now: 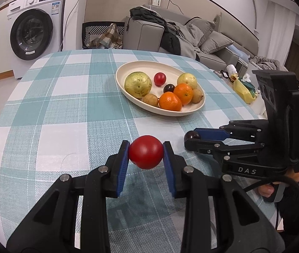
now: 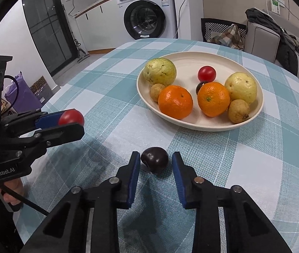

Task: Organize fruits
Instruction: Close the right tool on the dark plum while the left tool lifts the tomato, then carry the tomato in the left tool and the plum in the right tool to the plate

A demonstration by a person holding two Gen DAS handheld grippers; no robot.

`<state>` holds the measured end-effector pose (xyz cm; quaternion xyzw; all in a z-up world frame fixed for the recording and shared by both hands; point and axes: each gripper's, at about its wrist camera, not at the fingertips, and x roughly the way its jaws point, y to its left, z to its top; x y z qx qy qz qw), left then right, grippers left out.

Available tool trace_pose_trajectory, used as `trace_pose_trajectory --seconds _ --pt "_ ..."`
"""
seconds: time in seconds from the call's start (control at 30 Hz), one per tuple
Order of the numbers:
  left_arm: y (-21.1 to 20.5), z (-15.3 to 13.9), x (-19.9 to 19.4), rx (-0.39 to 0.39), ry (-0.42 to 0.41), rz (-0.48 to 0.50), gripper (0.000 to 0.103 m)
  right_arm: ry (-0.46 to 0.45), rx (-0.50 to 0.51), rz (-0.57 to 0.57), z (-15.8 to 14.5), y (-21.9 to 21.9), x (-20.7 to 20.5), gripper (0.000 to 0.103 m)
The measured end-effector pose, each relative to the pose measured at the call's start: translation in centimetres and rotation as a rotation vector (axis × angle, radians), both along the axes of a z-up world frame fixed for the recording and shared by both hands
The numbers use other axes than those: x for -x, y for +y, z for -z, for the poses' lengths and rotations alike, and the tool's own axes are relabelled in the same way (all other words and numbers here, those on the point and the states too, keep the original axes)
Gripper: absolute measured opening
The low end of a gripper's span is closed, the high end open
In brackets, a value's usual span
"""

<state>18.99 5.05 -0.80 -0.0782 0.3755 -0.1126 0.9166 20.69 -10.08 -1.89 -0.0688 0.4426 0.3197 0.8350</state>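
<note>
A dark purple fruit [image 2: 154, 162] lies on the checked tablecloth [image 2: 107, 97] near the table's front edge, pinched in the right gripper's [image 2: 155, 158] narrowed tongs. Beside it, the left gripper [image 1: 146, 148] clamps a red tomato [image 1: 146, 155], short of the fruit-laden plate [image 2: 191, 124].

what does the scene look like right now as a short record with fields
left hand-held gripper: shut on round red tomato, lifted off the cloth
right hand-held gripper: shut on small dark purple round fruit
surface: teal-and-white checked tablecloth
dish: cream oval plate
on plate: two oranges, two yellow-green guavas, four smaller fruits
</note>
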Motion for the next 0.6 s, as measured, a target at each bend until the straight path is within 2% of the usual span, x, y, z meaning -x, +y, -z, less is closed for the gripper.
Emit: trace_pose_trajectory --seconds 0.23,0.6 --pt "-0.2 -0.1 -0.3 0.003 -0.01 -0.002 0.029 -0.016 -0.028 0.01 -0.6 -0.5 0.2 0.027" --pt "-1.4 -1.1 -2.5 0.01 -0.04 -0.007 0.029 -0.082 -0.102 0.073 -3.1 -3.2 -0.4 0.027"
